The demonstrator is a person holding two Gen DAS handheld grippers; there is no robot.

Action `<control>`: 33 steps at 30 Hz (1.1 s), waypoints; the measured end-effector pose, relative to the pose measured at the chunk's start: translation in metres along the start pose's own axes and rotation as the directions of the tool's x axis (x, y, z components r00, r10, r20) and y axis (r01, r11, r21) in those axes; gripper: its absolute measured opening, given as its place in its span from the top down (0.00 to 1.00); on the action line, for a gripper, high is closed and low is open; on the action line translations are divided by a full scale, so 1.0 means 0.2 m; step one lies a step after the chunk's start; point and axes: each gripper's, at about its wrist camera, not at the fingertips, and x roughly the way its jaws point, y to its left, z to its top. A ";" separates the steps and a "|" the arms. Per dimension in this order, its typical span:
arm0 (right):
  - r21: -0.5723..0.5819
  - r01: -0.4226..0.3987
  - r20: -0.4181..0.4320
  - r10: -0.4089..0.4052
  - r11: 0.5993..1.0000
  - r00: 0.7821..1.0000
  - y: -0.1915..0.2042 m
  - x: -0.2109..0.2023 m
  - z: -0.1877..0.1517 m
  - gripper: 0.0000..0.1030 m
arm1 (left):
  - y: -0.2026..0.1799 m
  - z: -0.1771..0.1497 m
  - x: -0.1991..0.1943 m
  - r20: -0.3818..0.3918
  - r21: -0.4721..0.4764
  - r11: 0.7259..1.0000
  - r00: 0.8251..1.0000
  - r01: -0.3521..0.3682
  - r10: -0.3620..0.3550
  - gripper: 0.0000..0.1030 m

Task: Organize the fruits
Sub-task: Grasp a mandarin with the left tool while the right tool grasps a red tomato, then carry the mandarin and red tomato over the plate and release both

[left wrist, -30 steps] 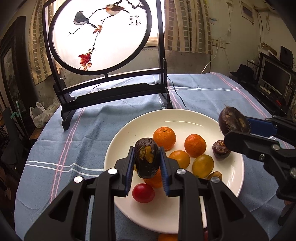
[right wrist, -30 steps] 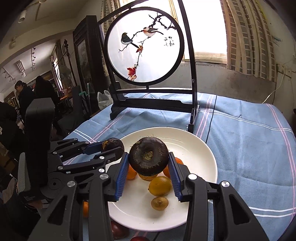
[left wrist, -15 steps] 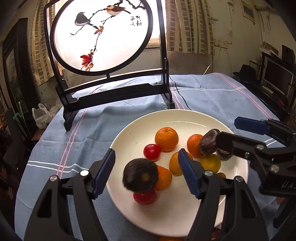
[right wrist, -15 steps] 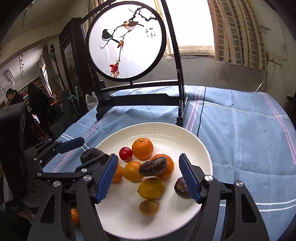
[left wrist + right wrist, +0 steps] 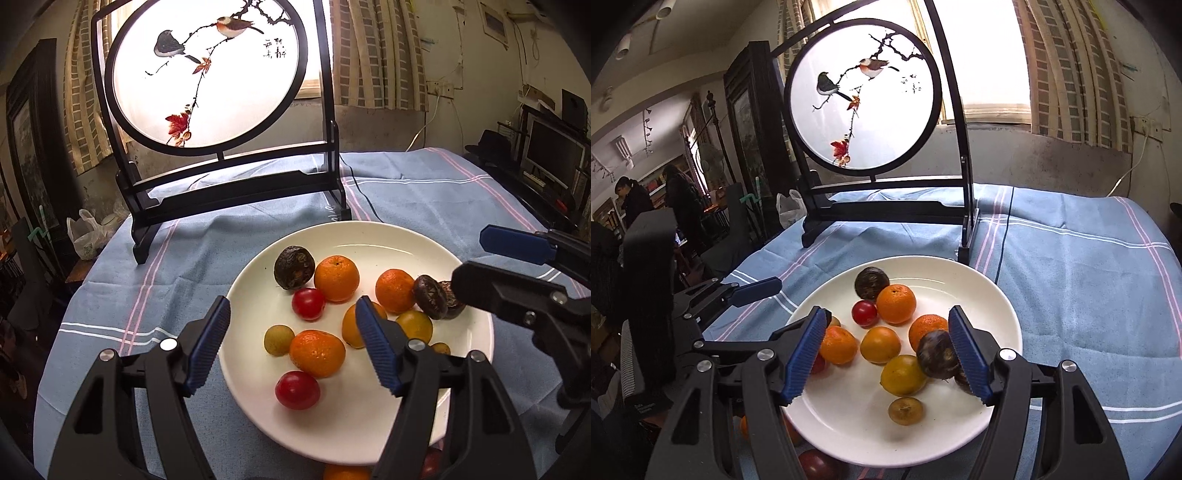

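Now both our claws gape empty over the white plate (image 5: pixel 369 236): left gripper (image 5: pixel 295 343), right gripper (image 5: pixel 888 350). With the dark fruits (image 5: pixel 294 267) and oranges (image 5: pixel 336 278) resting there, we should lift clear gently, avoiding any nudges.

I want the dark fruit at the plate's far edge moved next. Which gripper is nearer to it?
Left. The dark fruit lies just beyond the open left gripper; the right gripper, also open, hovers toward the plate's opposite side.
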 end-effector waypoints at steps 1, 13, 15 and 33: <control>-0.008 -0.019 -0.004 0.019 1.000 1.000 0.03 -0.03 0.00 0.33 | 0.01 0.00 -0.04 0.015 0.004 1.000 1.000 -0.001 0.001 0.34; -0.209 -0.069 -0.250 0.015 0.975 0.968 0.34 -0.24 -0.55 0.32 | 0.33 -0.45 -0.41 -0.034 0.077 0.996 0.999 0.036 -0.033 0.28; -0.211 -0.080 -0.305 0.013 0.974 0.952 0.37 -0.19 -0.63 0.32 | 0.32 -0.53 -0.44 -0.054 0.109 0.992 0.997 0.057 -0.052 0.28; -0.192 -0.095 -0.354 0.021 0.977 0.935 0.37 -0.12 -0.67 0.74 | -0.11 -0.64 -0.28 -0.141 0.500 0.851 0.985 0.159 -0.102 0.51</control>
